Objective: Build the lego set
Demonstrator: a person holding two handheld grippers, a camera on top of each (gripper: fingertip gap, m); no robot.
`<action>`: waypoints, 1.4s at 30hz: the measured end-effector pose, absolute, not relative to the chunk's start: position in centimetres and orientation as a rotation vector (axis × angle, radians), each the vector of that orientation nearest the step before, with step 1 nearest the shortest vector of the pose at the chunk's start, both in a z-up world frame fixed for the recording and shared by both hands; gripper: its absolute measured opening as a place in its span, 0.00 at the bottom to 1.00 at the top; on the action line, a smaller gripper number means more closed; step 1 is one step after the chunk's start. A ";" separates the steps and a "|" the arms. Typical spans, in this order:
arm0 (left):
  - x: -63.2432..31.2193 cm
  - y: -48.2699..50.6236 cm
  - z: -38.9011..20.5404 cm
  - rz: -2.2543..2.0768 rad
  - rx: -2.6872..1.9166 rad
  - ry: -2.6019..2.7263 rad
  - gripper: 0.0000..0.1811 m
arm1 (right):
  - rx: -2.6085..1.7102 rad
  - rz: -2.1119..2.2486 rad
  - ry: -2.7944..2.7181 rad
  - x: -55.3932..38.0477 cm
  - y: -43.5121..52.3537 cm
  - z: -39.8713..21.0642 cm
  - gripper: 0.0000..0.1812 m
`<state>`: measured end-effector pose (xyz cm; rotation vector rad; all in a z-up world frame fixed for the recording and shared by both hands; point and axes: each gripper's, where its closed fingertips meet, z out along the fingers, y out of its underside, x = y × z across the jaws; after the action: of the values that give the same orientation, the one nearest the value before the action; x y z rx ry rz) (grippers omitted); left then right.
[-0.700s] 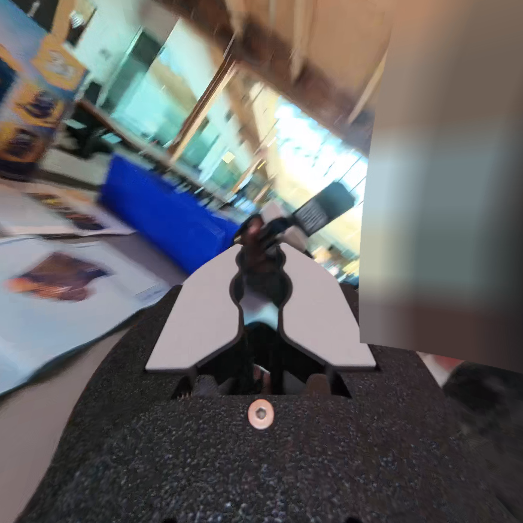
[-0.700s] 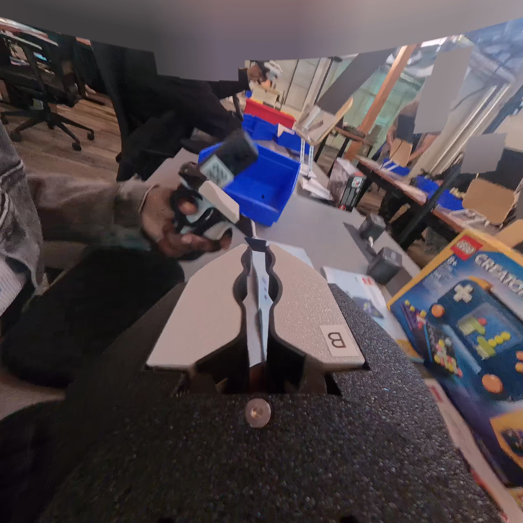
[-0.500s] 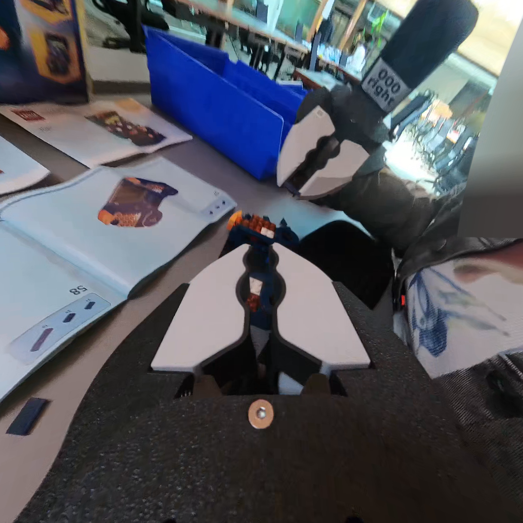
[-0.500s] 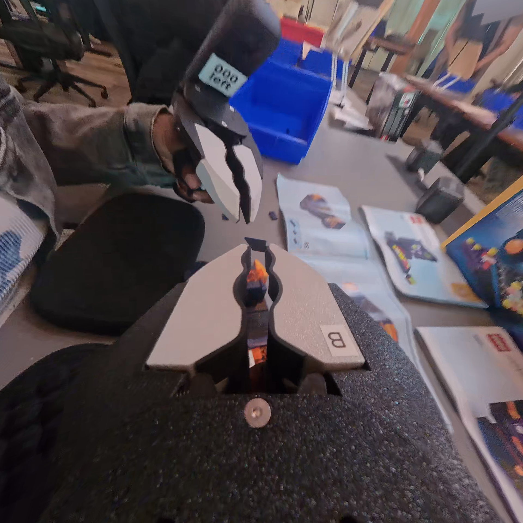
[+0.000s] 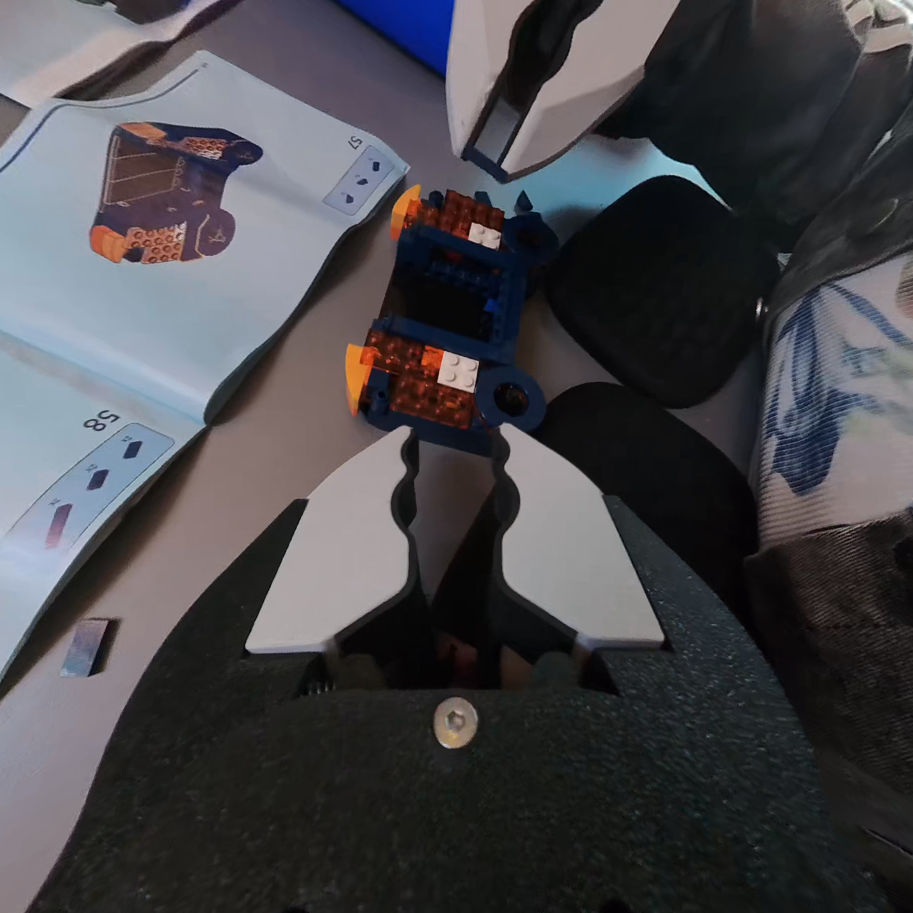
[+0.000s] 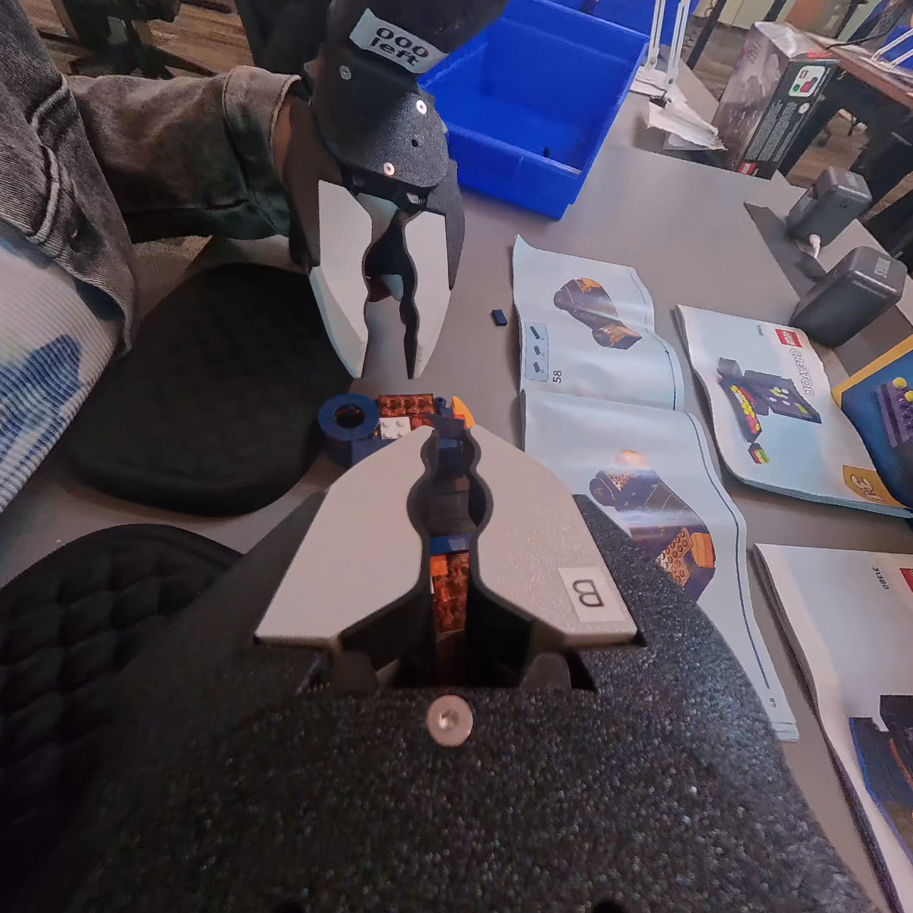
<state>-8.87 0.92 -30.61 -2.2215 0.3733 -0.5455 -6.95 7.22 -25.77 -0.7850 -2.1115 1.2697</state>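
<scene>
Partly built lego model: dark blue frame, translucent orange plates, two white bricks, blue ring at one end. It lies flat on the grey desk near the person's edge, between the open instruction booklet and black pads.

Left gripper: jaws apart, empty, tips at the model's ring end.

Right gripper: clamped on a small dark blue piece, over the far end.

Step, by my reading: seating that piece. Next: align studs, press down while the left steadies.
</scene>
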 end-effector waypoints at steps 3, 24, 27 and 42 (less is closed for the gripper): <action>-8.7 1.5 -30.8 -0.584 -2.202 0.378 0.13 | -0.779 1.277 -2.141 -7.0 7.2 -26.0 0.05; -8.2 1.7 -30.4 -0.844 -2.094 0.380 0.12 | -0.803 1.305 -2.216 -9.3 7.5 -27.3 0.05; -8.2 1.6 -30.4 -0.852 -2.092 0.389 0.14 | -0.801 1.307 -2.227 -9.2 7.4 -27.7 0.05; -7.3 0.8 -30.7 -0.817 -2.100 0.512 0.17 | -0.995 1.185 -2.339 -8.2 3.5 -28.8 0.05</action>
<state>-7.27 0.83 -30.67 -2.1004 0.5121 -0.8174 -8.17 3.48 -28.83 -0.9946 -2.3387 1.1850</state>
